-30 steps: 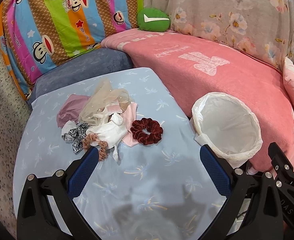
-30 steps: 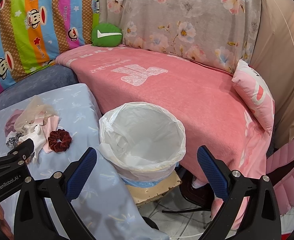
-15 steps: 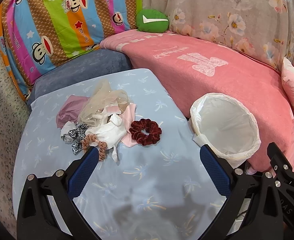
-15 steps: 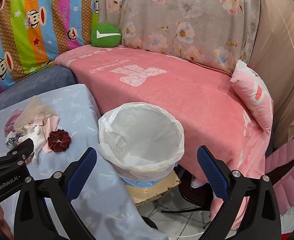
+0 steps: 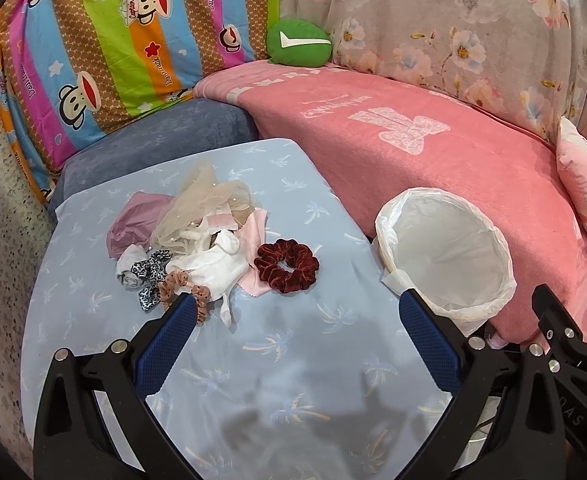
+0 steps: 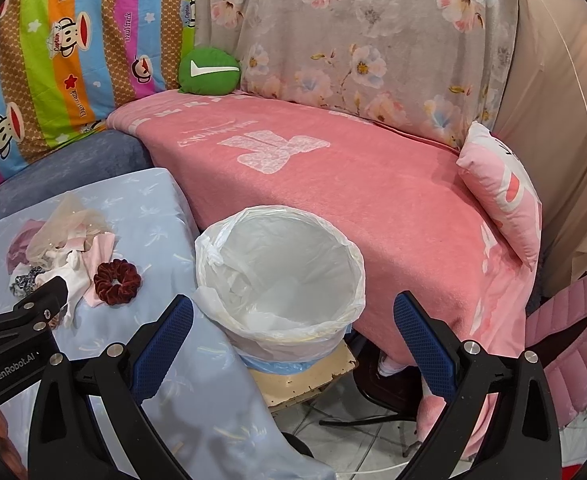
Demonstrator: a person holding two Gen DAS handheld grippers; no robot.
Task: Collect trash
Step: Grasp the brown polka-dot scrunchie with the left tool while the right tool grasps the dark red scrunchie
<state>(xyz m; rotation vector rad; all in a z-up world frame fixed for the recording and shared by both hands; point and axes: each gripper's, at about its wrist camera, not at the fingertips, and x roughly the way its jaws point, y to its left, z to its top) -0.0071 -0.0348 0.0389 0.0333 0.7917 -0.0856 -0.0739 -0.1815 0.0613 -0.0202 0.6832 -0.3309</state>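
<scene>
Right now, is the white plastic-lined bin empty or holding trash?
Empty: the white plastic-lined bin shows only bare liner inside; the fabric scraps lie on the table.

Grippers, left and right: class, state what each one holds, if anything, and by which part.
Nothing is held. The left gripper is open above the blue tablecloth; the right gripper is open before the lined trash bin.

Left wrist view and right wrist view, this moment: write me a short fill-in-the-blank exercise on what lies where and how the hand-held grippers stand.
1. The dark red scrunchie lies on the light ____ cloth.
2. The bin is lined with a ____ plastic bag.
3. Both the left hand-held gripper and the right hand-held gripper are ____ and hold nothing.
4. The round green cushion sits on the ____ blanket.

Missing words: blue; white; open; pink
</scene>
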